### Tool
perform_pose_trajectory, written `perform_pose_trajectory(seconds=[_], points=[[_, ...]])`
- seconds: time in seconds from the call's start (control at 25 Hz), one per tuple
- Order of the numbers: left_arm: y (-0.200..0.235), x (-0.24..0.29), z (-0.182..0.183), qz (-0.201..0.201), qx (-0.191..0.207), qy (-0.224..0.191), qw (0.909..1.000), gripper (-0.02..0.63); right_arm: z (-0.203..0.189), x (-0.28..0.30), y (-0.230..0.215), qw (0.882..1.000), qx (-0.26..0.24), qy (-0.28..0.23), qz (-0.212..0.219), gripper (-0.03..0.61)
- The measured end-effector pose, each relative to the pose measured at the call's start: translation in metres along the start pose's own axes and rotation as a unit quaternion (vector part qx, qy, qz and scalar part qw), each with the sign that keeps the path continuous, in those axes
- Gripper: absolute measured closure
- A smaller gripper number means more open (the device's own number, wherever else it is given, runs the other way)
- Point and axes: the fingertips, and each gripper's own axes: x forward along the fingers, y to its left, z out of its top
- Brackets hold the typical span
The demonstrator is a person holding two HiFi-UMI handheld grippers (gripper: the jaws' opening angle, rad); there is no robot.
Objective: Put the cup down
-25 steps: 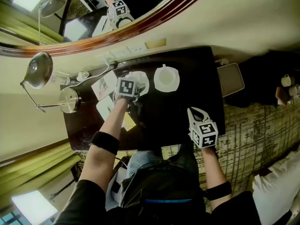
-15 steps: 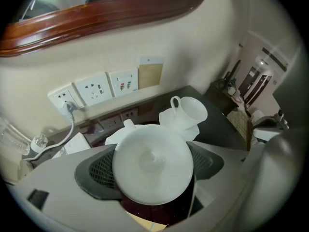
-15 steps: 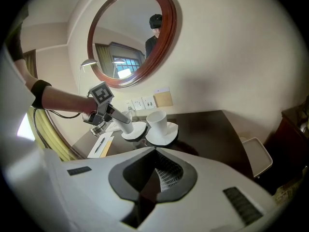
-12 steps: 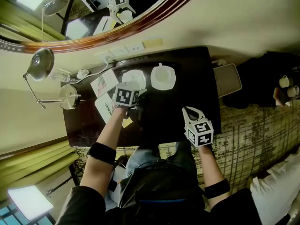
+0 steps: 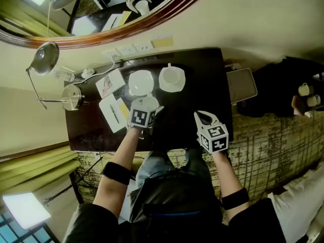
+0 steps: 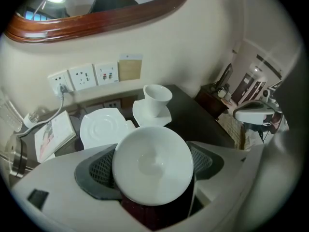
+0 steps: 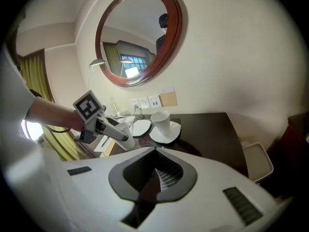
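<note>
My left gripper (image 5: 146, 108) is shut on a white cup (image 5: 147, 103), held above the dark table (image 5: 202, 90) near its front half. In the left gripper view the cup (image 6: 153, 163) fills the space between the dark ribbed pads (image 6: 99, 170), its round base facing the camera. Beyond it lies an empty white saucer (image 6: 101, 127) (image 5: 140, 81). A second cup (image 6: 157, 98) stands on its own saucer (image 5: 172, 78) to the right. My right gripper (image 5: 204, 117) hovers shut and empty at the table's front right (image 7: 155, 149).
A desk lamp (image 5: 44, 58) with a metal base (image 5: 73, 96) stands at the table's left end, beside a booklet (image 5: 109, 82) and a notepad with a pen (image 5: 112, 113). Wall sockets (image 6: 91, 75) and a round mirror (image 7: 140, 33) are behind. A grey tray (image 5: 241, 85) sits right of the table.
My left gripper has drawn back from over the empty saucer toward the table's front, carrying the cup with it. The saucer now shows bare. The right gripper has hardly moved.
</note>
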Motion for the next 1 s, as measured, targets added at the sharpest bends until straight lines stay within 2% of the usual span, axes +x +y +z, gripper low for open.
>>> perform_pose_trajectory(seconds=[0.32, 1.0], points=[[-0.008, 0.016, -0.028, 0.021, 0.001, 0.004, 0.9998, 0.183, -0.007, -0.010, 0.000, 1.000, 0.001, 0.008, 0.001, 0.578], [-0.009, 0.026, -0.041, 0.036, 0.012, -0.019, 0.9991, 0.181, -0.010, -0.014, 0.001, 1.000, 0.000, 0.009, -0.002, 0.578]])
